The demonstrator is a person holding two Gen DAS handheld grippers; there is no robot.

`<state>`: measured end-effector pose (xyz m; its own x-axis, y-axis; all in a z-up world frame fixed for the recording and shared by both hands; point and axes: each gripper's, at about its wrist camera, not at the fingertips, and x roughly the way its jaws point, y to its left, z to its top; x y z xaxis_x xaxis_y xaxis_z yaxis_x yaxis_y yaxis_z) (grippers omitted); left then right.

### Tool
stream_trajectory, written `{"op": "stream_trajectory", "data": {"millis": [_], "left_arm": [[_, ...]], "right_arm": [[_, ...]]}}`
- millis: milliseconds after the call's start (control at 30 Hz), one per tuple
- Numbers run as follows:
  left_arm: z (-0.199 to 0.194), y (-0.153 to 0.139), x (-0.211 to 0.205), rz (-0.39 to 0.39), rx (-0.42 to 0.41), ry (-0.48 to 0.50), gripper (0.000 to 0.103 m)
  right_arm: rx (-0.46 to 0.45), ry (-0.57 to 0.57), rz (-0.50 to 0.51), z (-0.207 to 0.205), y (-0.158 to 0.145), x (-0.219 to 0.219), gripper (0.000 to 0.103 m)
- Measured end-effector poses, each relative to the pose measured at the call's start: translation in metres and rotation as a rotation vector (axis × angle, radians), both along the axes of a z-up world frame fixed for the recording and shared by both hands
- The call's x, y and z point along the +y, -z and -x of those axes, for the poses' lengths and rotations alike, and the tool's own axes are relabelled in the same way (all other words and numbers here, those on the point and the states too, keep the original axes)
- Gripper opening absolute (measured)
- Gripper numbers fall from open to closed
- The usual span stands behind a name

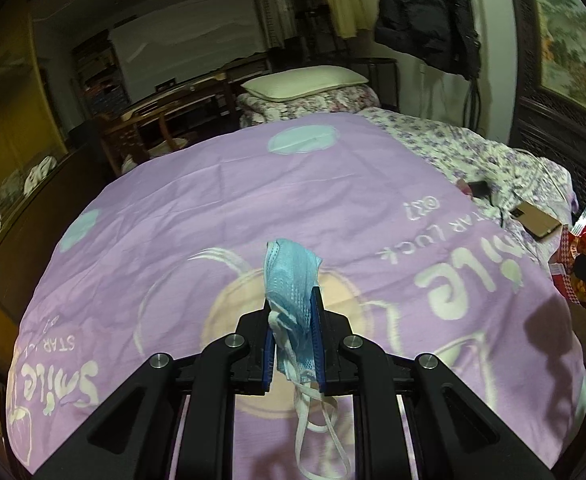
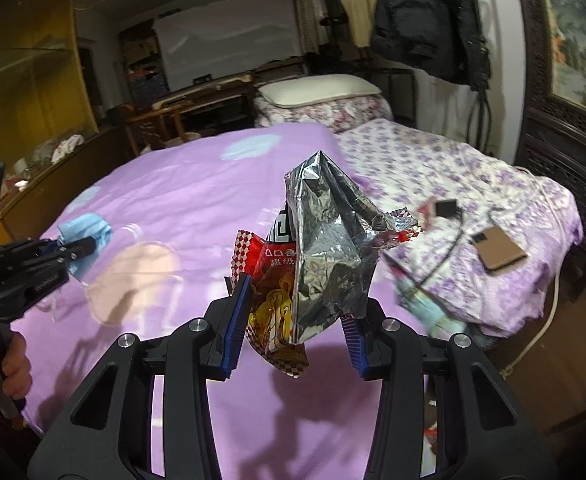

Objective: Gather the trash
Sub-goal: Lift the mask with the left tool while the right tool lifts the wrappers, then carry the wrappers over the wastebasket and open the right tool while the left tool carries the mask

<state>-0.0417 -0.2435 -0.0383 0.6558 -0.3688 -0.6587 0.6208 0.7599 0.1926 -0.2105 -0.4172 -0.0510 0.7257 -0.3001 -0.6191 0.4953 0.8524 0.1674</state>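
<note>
My left hand-held gripper (image 1: pixel 293 320) is clenched on a crumpled blue fabric face mask (image 1: pixel 291 280), its loops dangling at six o'clock. My right hand-held gripper (image 2: pixel 293 320) pinches a torn foil snack bag (image 2: pixel 325 248) above the purple printed bedspread (image 2: pixel 197 200). That bag's lightly caught; a jolt could drop it.

Pale blue mask (image 1: pixel 293 280); red-and-silver wrapper (image 2: pixel 317 256) with checked edge; lilac quilt (image 1: pixel 253 200) with white lettering; purple floral sheet (image 2: pixel 453 184); probably cream pillow (image 1: pixel 305 82).
</note>
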Motion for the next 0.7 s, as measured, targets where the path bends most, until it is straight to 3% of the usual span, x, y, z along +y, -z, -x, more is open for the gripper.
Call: {"op": "stream_trajectory", "data": {"millis": [233,400,700], "left_arm": [[0.023,0.009,-0.046,-0.013,0.043,0.121,0.016],[0.047,0.014,-0.079,0.009,0.11,0.262,0.016],[0.102,0.035,-0.139,-0.039,0.186,0.461,0.016]], "right_arm": [[0.078,0.099,-0.003,0.045,0.021,-0.039,0.044],[0.195,0.195,-0.026,0.093,0.051,-0.066,0.044],[0.424,0.32,-0.21,0.169,0.165,-0.091,0.044]]}}
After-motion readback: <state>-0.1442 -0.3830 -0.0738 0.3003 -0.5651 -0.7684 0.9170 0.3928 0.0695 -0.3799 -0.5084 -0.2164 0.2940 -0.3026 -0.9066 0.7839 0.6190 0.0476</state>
